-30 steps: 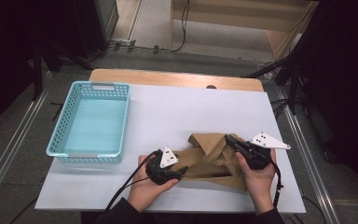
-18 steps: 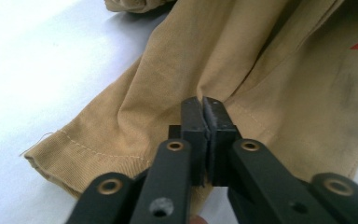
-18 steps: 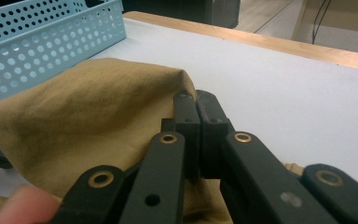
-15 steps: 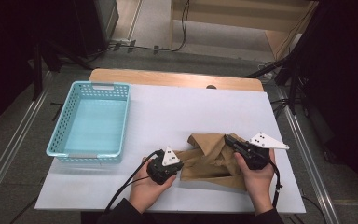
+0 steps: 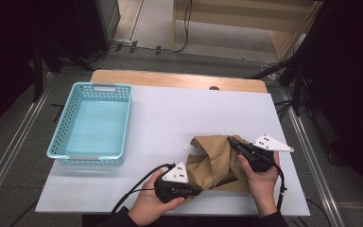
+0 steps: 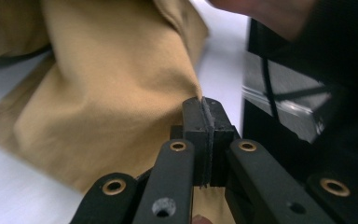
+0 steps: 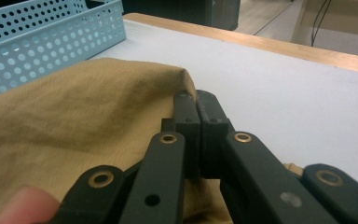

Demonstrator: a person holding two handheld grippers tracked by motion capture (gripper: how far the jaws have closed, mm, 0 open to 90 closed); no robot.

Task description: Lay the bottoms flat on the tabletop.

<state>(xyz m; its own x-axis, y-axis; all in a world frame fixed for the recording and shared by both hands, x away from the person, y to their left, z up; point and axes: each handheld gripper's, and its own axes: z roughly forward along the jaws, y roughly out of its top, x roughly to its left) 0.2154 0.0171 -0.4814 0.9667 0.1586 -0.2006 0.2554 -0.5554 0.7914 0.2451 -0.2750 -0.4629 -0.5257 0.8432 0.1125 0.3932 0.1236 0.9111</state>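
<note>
- High view: a crumpled tan cloth (image 5: 217,163) was seen lying on the white table (image 5: 194,113), toward the near right part of it, between the two hands and well apart from the light-blue basket (image 5: 94,124) at the left.
- The left gripper (image 5: 194,190) was held at the cloth's near-left edge; in the left gripper view its jaws had just been closing and were pressed flat together, with a pinch of the cloth's (image 6: 107,93) edge caught at their tips.
- The right gripper (image 5: 234,143) was held at the cloth's upper right part; in the right gripper view its jaws were likewise pressed together, with a fold of the cloth (image 7: 74,107) clamped between them.
- The basket was seen with nothing in it, and the cloth was nowhere touching it.
- The step in hand was judged to be the taking hold of the cloth at two places, now done, so that it might be lifted and spread or folded.
- The next move was judged to call for both grips to be kept tight while the hands are raised and drawn apart together, so that the fabric is pulled taut without either thin pinch being allowed to slip.
</note>
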